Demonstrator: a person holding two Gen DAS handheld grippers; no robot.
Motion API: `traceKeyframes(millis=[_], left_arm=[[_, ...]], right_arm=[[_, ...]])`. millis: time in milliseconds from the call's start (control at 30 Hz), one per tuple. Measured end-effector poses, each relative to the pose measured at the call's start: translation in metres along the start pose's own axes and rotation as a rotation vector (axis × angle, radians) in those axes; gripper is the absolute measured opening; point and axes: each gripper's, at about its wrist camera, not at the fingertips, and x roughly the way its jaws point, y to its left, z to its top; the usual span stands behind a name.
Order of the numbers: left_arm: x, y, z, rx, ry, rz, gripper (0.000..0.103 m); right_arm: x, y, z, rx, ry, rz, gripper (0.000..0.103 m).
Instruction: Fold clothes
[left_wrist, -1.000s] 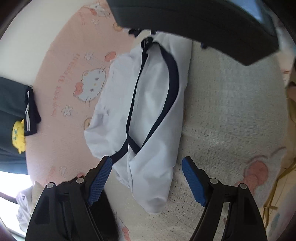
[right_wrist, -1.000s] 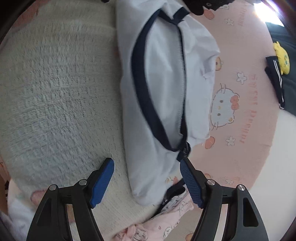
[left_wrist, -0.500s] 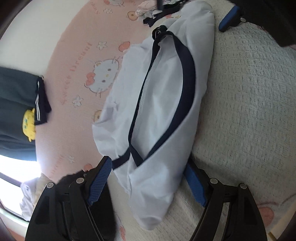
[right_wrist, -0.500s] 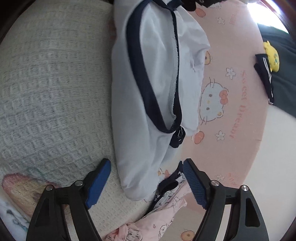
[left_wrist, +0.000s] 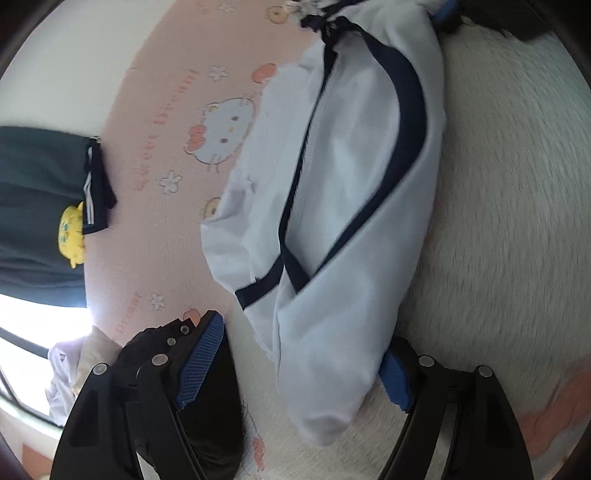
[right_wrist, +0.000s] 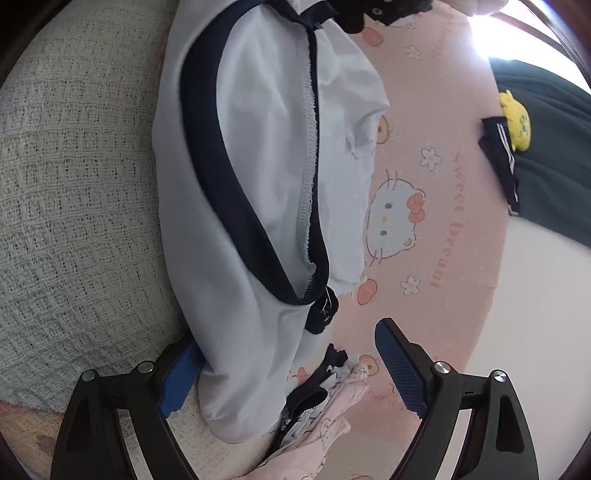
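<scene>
Two pairs of blue-padded jaws are straddling opposite ends of the white garment (left_wrist: 332, 206): the left gripper (left_wrist: 295, 363) is standing wide and closing slightly, the right gripper (right_wrist: 291, 373) is standing wide and opening, and in each the cloth is lying between the pads, with one pad tucked at the cloth's edge and the other clear of it, so neither is pinching yet. The garment, trimmed in navy (right_wrist: 218, 173), is lying as a long, bunched roll across the seam between the grey waffle blanket (right_wrist: 74, 206) and the pink cartoon sheet (right_wrist: 436, 236). Folding looks barely begun, I judge; it needs flattening first. Beside the right gripper a pink printed piece (right_wrist: 325, 424) is crowding the garment's end, while a dark green garment (left_wrist: 33, 206) is sitting well apart. Blanket room is lying open alongside.
</scene>
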Motion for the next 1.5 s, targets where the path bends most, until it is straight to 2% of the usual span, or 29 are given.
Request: traceKeyframes(millis=[33, 133, 167, 200, 233, 267, 300, 367, 400, 433, 533, 767, 867, 1033, 1133, 1233, 1367, 1433, 1500], left_arm=[[0.005, 0.002, 0.003, -0.011, 0.005, -0.005, 0.075], [0.008, 0.004, 0.005, -0.027, 0.014, -0.029, 0.075], [0.008, 0.004, 0.005, -0.031, 0.012, -0.034, 0.074], [0.008, 0.004, 0.005, -0.033, 0.004, -0.037, 0.072], [0.007, 0.002, 0.003, -0.032, -0.014, -0.047, 0.064], [0.005, -0.001, 0.002, -0.028, -0.032, -0.052, 0.052], [0.002, -0.008, 0.0, -0.015, -0.047, -0.058, 0.043], [-0.002, -0.023, -0.002, 0.013, -0.077, -0.068, 0.008], [-0.002, -0.031, 0.001, 0.025, -0.068, -0.049, 0.005], [-0.001, -0.032, 0.003, 0.01, -0.054, -0.039, 0.004], [0.003, -0.02, 0.005, -0.074, -0.03, -0.1, 0.005], [0.007, -0.015, 0.006, -0.091, -0.023, -0.144, 0.005], [0.012, -0.001, 0.008, -0.126, 0.013, -0.23, 0.006], [0.029, 0.04, 0.009, -0.283, 0.095, -0.471, 0.009], [0.043, 0.059, 0.006, -0.416, 0.148, -0.615, 0.011], [0.056, 0.072, 0.003, -0.539, 0.209, -0.732, 0.011], [0.064, 0.079, 0.0, -0.613, 0.255, -0.791, 0.012], [0.064, 0.079, 0.003, -0.577, 0.264, -0.806, 0.012], [0.064, 0.08, 0.006, -0.546, 0.285, -0.823, 0.013]], right_arm=[[-0.001, 0.002, -0.001, 0.004, 0.001, 0.006, 0.087], [-0.004, 0.008, -0.001, -0.002, -0.003, 0.054, 0.067], [-0.005, 0.012, -0.001, -0.012, -0.007, 0.064, 0.053], [-0.007, 0.019, -0.001, -0.034, -0.011, 0.076, 0.032], [-0.009, 0.028, -0.001, -0.063, -0.016, 0.086, 0.02], [-0.009, 0.043, -0.001, -0.132, -0.023, 0.047, 0.013], [-0.009, 0.049, 0.0, -0.166, -0.022, 0.026, 0.013], [-0.007, 0.047, 0.002, -0.162, -0.011, 0.035, 0.013], [-0.006, 0.045, 0.002, -0.143, -0.011, 0.047, 0.013], [-0.006, 0.043, 0.002, -0.13, -0.013, 0.053, 0.013], [-0.005, 0.043, 0.002, -0.121, -0.017, 0.041, 0.013], [-0.001, 0.039, 0.004, -0.103, -0.017, 0.053, 0.013], [0.001, 0.033, 0.008, -0.092, -0.003, 0.09, 0.012], [0.009, 0.005, 0.017, -0.047, 0.036, 0.267, 0.013], [0.016, -0.009, 0.018, 0.003, 0.049, 0.359, 0.013], [0.025, -0.023, 0.021, 0.107, 0.069, 0.431, 0.013], [0.034, -0.041, 0.022, 0.285, 0.111, 0.538, 0.014], [0.018, -0.032, 0.01, 0.379, 0.14, 0.603, 0.014], [0.018, -0.035, 0.007, 0.406, 0.153, 0.647, 0.014]])
